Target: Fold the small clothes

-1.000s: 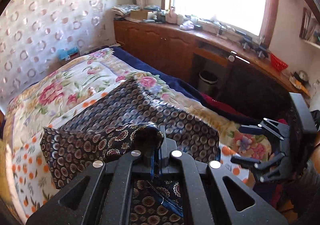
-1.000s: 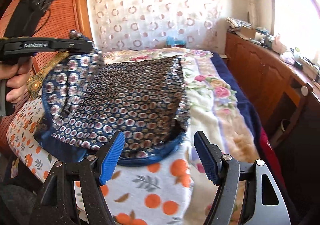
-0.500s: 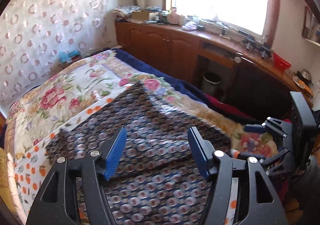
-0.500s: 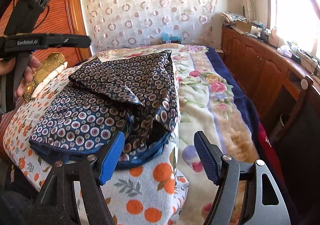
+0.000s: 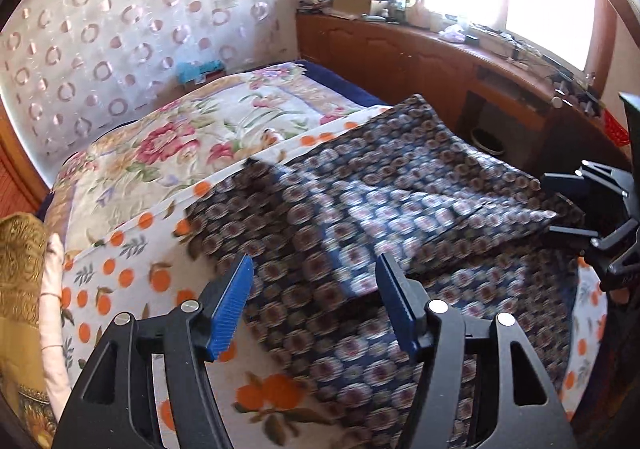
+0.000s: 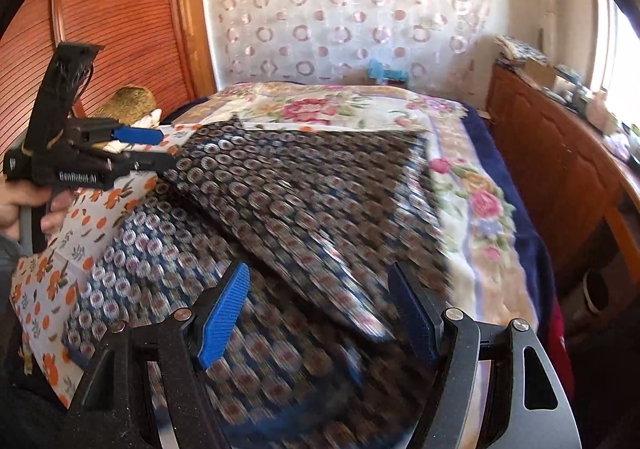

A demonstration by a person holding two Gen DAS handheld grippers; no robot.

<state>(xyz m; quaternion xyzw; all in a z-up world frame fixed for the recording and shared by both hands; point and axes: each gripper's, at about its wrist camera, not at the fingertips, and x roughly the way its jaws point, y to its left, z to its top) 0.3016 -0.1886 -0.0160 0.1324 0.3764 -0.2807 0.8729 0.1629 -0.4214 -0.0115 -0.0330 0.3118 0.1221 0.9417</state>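
The patterned garment lies partly folded on the orange-print sheet of the bed. It looks thin, light and floppy; best pinched at a hem corner. Left gripper and right gripper both gape, empty.

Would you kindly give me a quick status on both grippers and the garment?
Left gripper open, empty. Right gripper open, empty. Patterned garment partly folded on the bed. Nothing in the way.

Home bedroom (bed, curtain)
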